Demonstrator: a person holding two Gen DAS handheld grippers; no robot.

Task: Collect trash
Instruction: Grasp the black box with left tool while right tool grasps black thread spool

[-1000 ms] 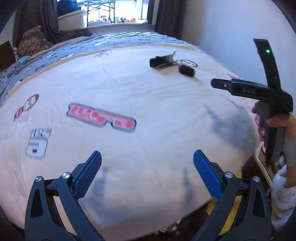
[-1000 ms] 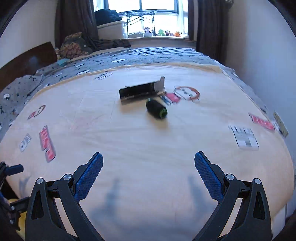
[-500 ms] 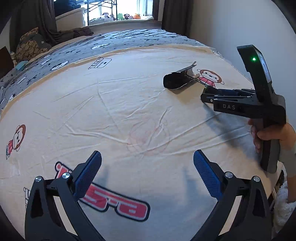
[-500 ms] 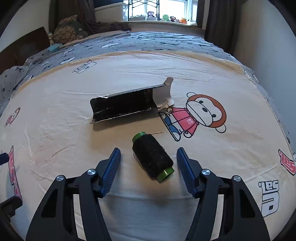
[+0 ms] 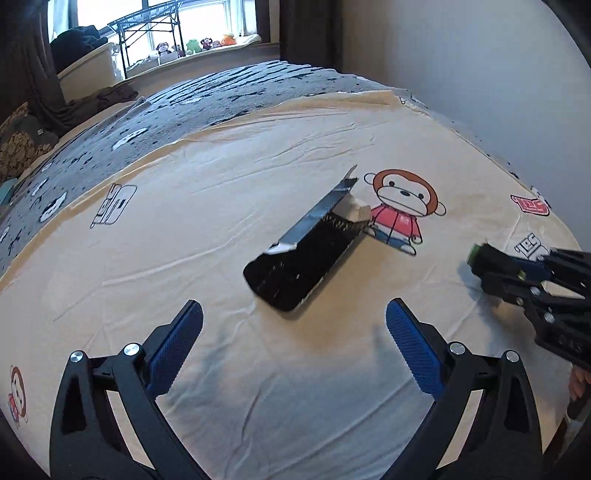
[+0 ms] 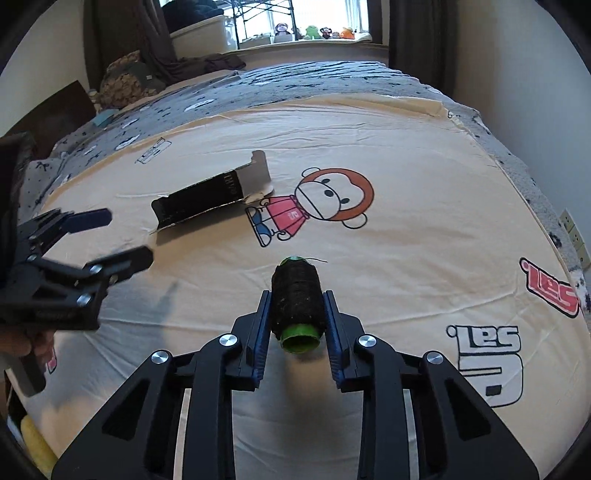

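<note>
A flattened black cardboard box (image 5: 306, 258) lies on the cream bedsheet, just ahead of my left gripper (image 5: 293, 343), which is open and empty. The box also shows in the right wrist view (image 6: 207, 203). My right gripper (image 6: 297, 317) is shut on a black thread spool with green ends (image 6: 297, 295), low over the sheet. The right gripper with the spool shows at the right edge of the left wrist view (image 5: 509, 269). The left gripper shows open at the left of the right wrist view (image 6: 107, 236).
The bed has a cream sheet with monkey prints (image 6: 321, 203) and a grey blanket (image 6: 295, 81) at the far end. A wall (image 5: 480, 55) runs along the right side. A windowsill with toys (image 6: 314, 33) is beyond the bed.
My right gripper has closed on the thread spool. My left gripper has moved forward toward the black box, which now lies just ahead of it.
</note>
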